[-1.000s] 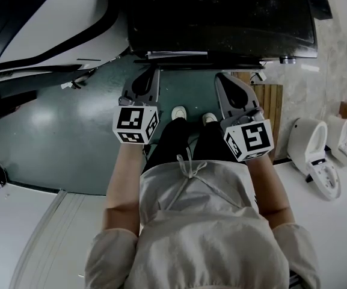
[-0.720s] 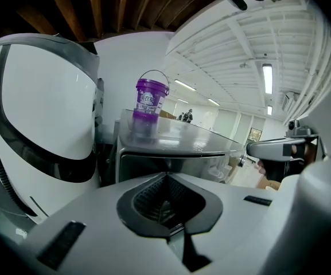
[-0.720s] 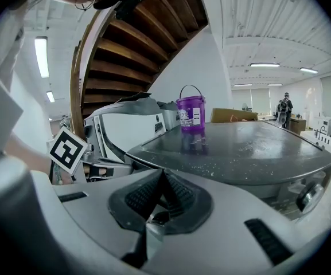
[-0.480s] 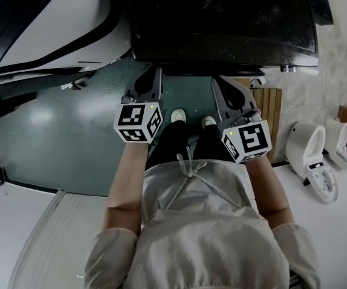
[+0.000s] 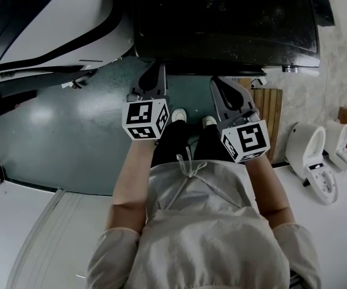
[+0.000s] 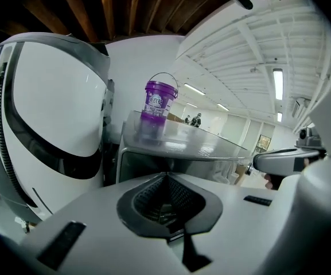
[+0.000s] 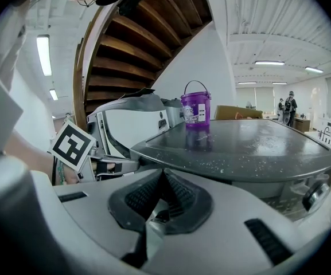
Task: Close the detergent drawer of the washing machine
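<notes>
The washing machine (image 5: pixel 221 23) fills the top of the head view, its dark lid seen from above. No drawer sticks out past its front edge (image 5: pixel 221 62). My left gripper (image 5: pixel 153 72) is shut and empty, with its tips up against the left of that edge. My right gripper (image 5: pixel 220 82) is also shut on nothing and hangs just short of the front, further right. In the left gripper view the grey front panel (image 6: pixel 142 164) sits right beyond the closed jaws. A purple bucket (image 7: pixel 195 112) stands on the speckled lid (image 7: pixel 245 148).
A big white appliance with a black stripe (image 5: pixel 53 29) stands to the left of the machine. White toilets (image 5: pixel 311 155) and a wooden slatted board (image 5: pixel 270 107) are on the right. My shoes (image 5: pixel 179 114) stand on the green floor (image 5: pixel 59 137).
A pale drawer strip stuck out from the machine's front a second ago and no longer shows. My left gripper has moved forward and to the right, up to the front edge. The right gripper barely shifted.
</notes>
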Motion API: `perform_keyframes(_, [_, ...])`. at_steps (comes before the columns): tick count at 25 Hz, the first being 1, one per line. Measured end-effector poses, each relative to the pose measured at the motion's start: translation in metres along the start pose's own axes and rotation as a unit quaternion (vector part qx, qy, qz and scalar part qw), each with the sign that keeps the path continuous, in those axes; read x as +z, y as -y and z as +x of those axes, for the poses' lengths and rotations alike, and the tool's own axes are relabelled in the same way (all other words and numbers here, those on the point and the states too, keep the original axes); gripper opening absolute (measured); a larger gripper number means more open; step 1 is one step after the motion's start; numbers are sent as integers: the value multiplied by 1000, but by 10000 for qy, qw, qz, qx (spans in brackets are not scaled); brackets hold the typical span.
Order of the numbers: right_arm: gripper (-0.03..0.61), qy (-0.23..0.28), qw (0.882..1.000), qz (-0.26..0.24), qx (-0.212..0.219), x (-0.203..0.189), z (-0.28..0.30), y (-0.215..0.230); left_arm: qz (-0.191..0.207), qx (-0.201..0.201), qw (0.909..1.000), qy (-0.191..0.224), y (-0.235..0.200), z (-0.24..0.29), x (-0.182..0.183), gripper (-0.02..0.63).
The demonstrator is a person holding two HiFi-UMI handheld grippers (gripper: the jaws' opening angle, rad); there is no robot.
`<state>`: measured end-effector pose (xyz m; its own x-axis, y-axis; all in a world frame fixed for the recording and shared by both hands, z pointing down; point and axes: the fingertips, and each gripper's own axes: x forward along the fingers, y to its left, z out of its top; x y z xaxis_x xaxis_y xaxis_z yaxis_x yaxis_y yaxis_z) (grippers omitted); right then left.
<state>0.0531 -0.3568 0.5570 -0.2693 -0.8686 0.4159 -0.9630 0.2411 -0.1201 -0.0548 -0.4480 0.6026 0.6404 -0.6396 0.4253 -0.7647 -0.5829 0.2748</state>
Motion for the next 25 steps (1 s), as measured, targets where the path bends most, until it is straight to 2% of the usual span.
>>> perform_keyframes(7, [6,106,9999,-58,-66,8,-15,-4,184,-109,9998,-27,0,-5,-2,18])
perform_keyframes(11, [6,207,9997,-98,-64,22,-29,-9,318,-173,9993,-27,10,-25,1,18])
perform_keyframes(15, [6,343,9991,-253,35,43,-42,-13,388,-405,9984,84,28,-55,20,18])
perform_keyframes(19, [6,601,9973,-359,222,67,-63,-25,678,-530,9962,147,44,-90,40,18])
perform_keyframes(25, [6,867,9959,-218,139,98,-91,-26,1078,-722,9903,501,68,-136,93,18])
